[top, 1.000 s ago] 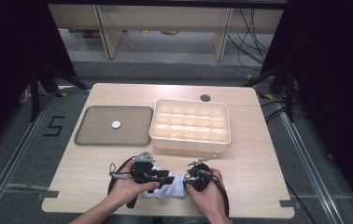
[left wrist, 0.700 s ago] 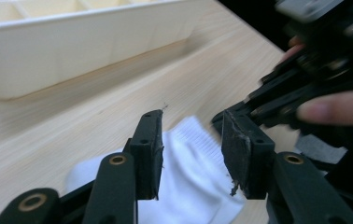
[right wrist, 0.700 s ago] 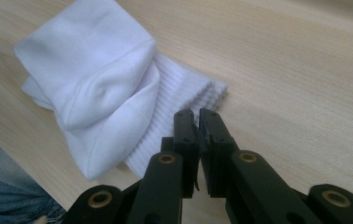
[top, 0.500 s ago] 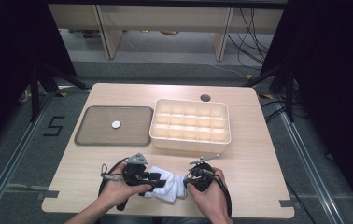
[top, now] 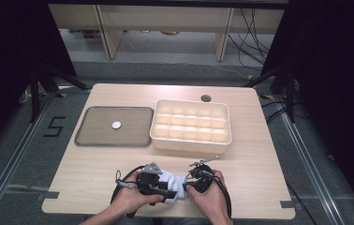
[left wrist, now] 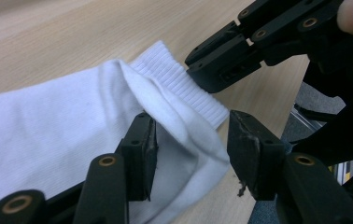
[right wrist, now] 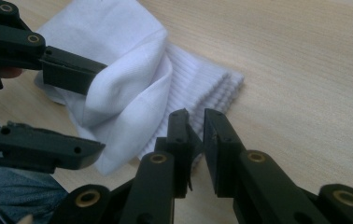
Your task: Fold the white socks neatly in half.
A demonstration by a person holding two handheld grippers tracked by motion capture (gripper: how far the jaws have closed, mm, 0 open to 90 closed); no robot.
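At the near edge of the table you had a white sock lying between your two hands, its ribbed cuff turned toward your right side. Your left gripper stood with its jaws spread wide, one jaw inside a raised fold of the fabric and the other just outside the cuff's corner, so it straddled the cloth without yet biting it. Your right gripper had its jaws drawn nearly together at the cuff's edge; a thin sliver of fabric seemed to sit between them, though the right gripper view left it unclear how firm that pinch was. By my reading you were at the stage of opening or folding the sock's mouth, one tool anchoring the cuff while the other set up a second hold. The next move called for closing the left jaws squarely on the fold, taking one layer only if you meant to open it, and keeping the right pinch steady so the cuff would not slide. Farther out sat the flat grey tray with a small white disc on it, and beside it the cream compartment box, both well apart from your work.
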